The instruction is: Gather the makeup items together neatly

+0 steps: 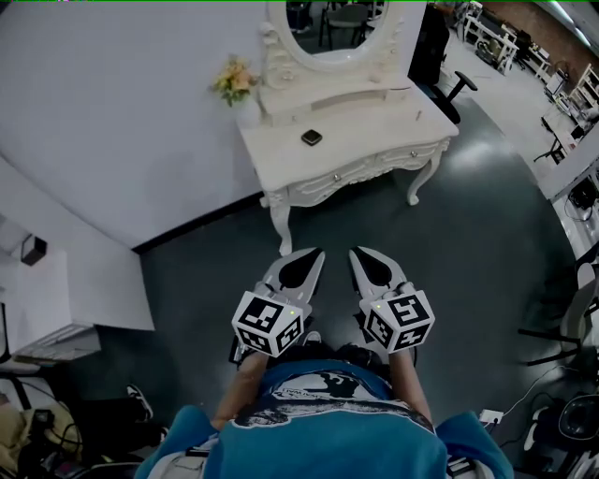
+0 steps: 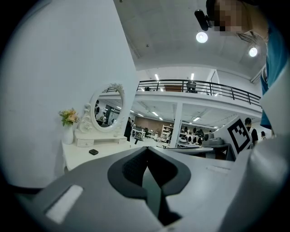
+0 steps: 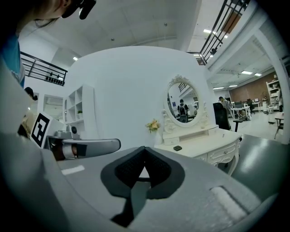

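Note:
A small dark makeup compact [image 1: 311, 137] lies on a white dressing table [image 1: 374, 140] at the top of the head view, well away from both grippers. My left gripper [image 1: 317, 252] and right gripper [image 1: 356, 252] are side by side over the dark floor in front of the table, both shut with nothing between the jaws. In the left gripper view the shut left gripper [image 2: 146, 149] points level, with the compact [image 2: 93, 152] far off to the left. Beyond the shut right gripper [image 3: 144, 148], the right gripper view shows the compact [image 3: 177, 147] on the table [image 3: 208, 144].
An oval mirror [image 1: 328, 23] and a vase of flowers [image 1: 233, 81] stand at the back of the table, against a curved white wall. A black office chair [image 1: 451, 92] is to its right. A white shelf unit [image 1: 56, 299] stands at the left, and cables lie at the lower corners.

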`<move>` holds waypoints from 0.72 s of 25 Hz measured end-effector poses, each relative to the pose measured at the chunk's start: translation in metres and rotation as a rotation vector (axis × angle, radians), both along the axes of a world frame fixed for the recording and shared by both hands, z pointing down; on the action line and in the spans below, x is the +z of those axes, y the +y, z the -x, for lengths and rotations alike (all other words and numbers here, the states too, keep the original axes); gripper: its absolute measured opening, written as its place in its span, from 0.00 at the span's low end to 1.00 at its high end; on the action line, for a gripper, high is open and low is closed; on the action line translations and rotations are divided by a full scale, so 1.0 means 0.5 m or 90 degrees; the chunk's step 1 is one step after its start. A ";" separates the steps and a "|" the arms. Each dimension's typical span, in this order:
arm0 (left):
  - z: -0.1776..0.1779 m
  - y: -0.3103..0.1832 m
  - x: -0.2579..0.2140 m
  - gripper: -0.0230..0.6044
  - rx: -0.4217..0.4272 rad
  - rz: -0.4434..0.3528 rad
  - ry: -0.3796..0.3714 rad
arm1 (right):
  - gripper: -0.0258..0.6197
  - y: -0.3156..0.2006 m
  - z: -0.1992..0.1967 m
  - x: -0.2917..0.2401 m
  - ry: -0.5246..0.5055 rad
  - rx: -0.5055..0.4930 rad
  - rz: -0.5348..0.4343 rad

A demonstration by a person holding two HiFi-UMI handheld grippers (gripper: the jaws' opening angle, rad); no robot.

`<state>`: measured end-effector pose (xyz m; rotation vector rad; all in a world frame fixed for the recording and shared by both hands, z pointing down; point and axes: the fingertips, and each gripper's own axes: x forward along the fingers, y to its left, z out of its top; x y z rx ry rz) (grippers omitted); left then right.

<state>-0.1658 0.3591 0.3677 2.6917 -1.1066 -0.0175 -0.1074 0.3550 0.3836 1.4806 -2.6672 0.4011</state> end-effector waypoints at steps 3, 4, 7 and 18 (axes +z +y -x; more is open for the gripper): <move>0.002 -0.012 0.006 0.06 0.010 0.006 0.003 | 0.05 -0.006 -0.001 0.006 -0.009 0.011 0.010; 0.002 -0.014 0.008 0.06 0.012 0.009 0.006 | 0.05 -0.008 -0.003 0.009 -0.008 0.014 0.013; -0.001 -0.026 0.012 0.06 0.018 0.015 0.011 | 0.05 -0.017 -0.007 0.011 0.000 0.021 0.018; -0.042 -0.105 0.039 0.06 0.017 0.046 0.006 | 0.05 -0.086 -0.045 0.046 0.001 0.019 0.049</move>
